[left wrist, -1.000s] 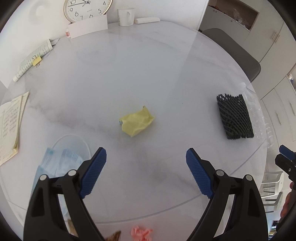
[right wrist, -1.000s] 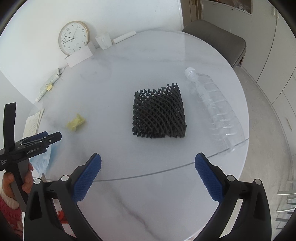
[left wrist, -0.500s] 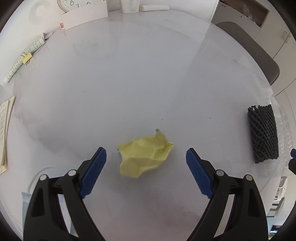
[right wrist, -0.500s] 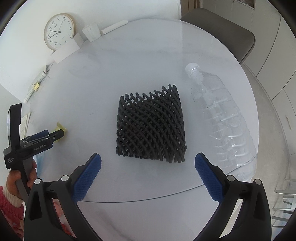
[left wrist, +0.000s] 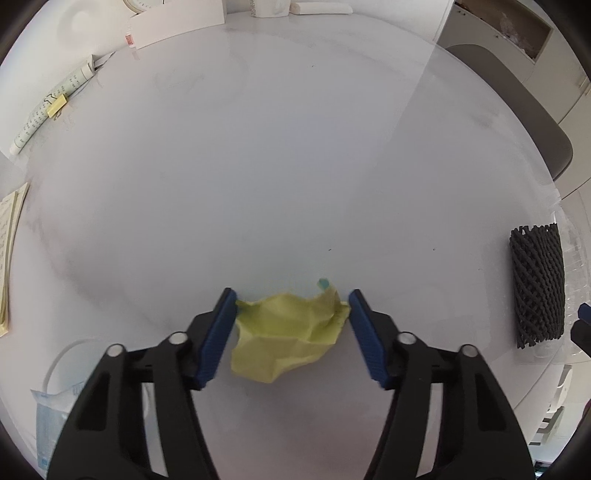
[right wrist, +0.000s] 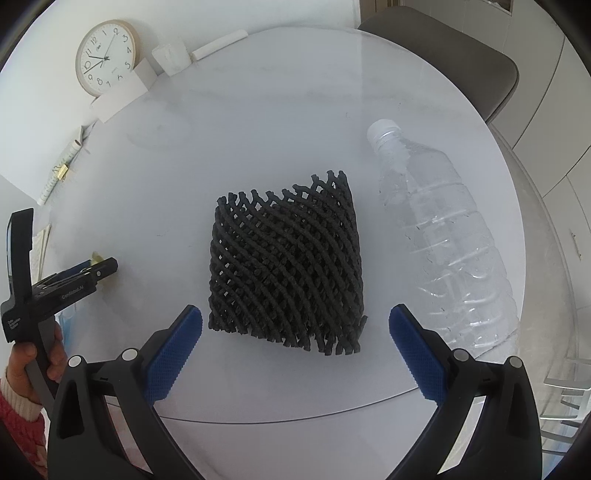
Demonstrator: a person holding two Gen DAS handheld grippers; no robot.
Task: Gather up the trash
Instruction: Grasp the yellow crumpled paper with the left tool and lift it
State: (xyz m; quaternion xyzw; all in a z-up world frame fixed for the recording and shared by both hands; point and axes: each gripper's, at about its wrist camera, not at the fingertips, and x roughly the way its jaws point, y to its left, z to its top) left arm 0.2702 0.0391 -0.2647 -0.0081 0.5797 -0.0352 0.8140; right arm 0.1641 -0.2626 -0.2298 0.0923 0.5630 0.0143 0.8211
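A crumpled yellow paper (left wrist: 291, 332) lies on the white round table (left wrist: 277, 166). My left gripper (left wrist: 292, 317) has its blue pads on both sides of the paper, touching its edges. A black foam net sleeve (right wrist: 286, 266) lies in the middle of the right wrist view, and it also shows in the left wrist view (left wrist: 537, 286). My right gripper (right wrist: 295, 343) is open just in front of the sleeve. An empty clear plastic bottle (right wrist: 443, 236) lies to the right of the sleeve. The left gripper shows in the right wrist view (right wrist: 99, 269), with a bit of yellow behind it.
A wall clock (right wrist: 107, 57), a white card (left wrist: 177, 22), a white cup (right wrist: 170, 59) and a rolled paper (left wrist: 48, 107) stand at the table's far edge. A blue face mask pack (left wrist: 51, 417) and papers (left wrist: 9, 251) lie at left. A grey chair (right wrist: 443, 51) stands behind.
My left gripper moved forward over the yellow paper and narrowed until its pads touch it. My right gripper moved closer to the black net sleeve and stays open.
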